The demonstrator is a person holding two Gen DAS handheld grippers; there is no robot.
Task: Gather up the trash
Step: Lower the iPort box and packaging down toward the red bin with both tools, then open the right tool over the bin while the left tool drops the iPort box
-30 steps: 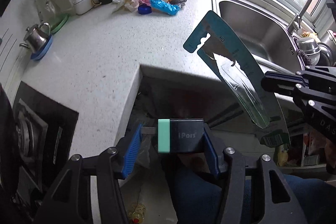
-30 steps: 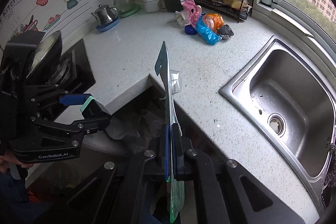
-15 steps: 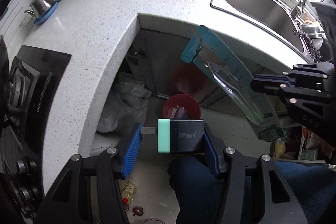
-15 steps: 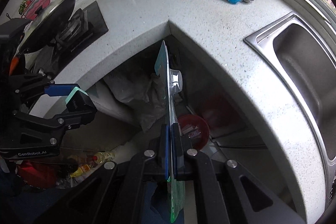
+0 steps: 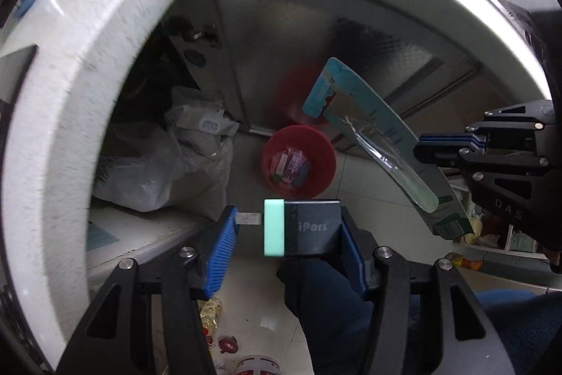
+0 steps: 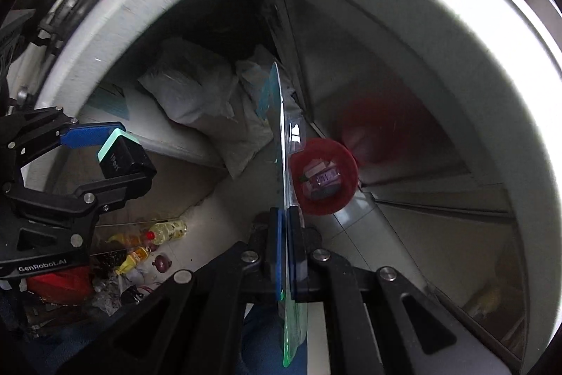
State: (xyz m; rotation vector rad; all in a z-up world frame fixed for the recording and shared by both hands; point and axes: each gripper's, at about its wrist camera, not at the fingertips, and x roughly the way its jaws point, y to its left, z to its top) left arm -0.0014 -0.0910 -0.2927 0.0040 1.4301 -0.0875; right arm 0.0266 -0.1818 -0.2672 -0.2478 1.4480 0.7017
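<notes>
The right hand-held gripper (image 6: 285, 255) is pinching a thin, light, bendy blister pack (image 5: 383, 143) by its lower end above the red trash bin (image 5: 298, 160), while the left hand-held gripper (image 5: 286, 231) is squeezing a small, stiff black box (image 5: 302, 227) by its sides.

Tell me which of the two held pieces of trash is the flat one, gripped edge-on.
The blister card in the right gripper, a thin teal-backed card with a clear plastic front. The other, in the left gripper, is a thick dark box with a mint-green end.
</notes>
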